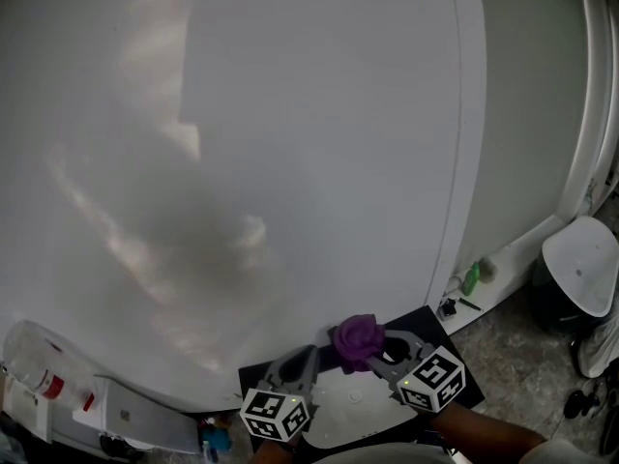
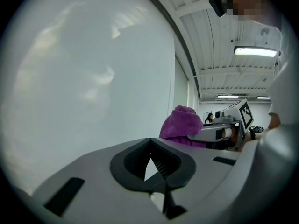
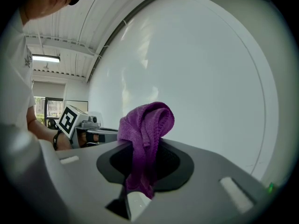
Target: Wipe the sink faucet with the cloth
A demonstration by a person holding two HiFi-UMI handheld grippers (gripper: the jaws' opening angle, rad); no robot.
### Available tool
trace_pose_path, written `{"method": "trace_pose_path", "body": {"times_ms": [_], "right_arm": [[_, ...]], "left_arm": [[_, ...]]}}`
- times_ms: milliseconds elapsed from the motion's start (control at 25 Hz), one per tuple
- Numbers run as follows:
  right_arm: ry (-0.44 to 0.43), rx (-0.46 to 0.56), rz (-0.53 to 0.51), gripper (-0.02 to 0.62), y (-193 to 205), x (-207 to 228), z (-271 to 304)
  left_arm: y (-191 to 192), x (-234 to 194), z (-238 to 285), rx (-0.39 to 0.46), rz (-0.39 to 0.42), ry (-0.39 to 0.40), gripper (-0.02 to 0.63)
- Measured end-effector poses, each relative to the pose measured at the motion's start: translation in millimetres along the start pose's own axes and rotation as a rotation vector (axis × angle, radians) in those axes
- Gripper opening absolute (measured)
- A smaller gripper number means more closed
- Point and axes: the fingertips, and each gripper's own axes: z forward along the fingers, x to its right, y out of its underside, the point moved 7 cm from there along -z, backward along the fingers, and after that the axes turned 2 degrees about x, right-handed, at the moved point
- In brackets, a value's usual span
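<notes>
White wall (image 1: 290,162) across the whole background; right tongs (image 3: 145,169) clamped on bunched purple cloth (image 3: 145,125), just beside left tongs (image 2: 154,164), closed together on nothing.

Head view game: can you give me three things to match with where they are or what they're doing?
Things:
1. crumpled purple cloth
2. grey left gripper
3. white-lidded dark bin

Places or states:
A. shut, holding nothing
B. on the floor, far right
C. pinched in the right gripper

Pairs: 1-C, 2-A, 3-B.
</notes>
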Motion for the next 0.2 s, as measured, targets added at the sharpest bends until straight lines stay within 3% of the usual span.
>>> {"method": "trace_pose_path", "body": {"times_ms": [200], "right_arm": [[-0.002, 0.004, 0.001, 0.086, -0.9, -0.1, -1.1]], "left_arm": [[-2.4, 2.0, 0.4, 0.019, 0.002, -0.002, 0.006]]}}
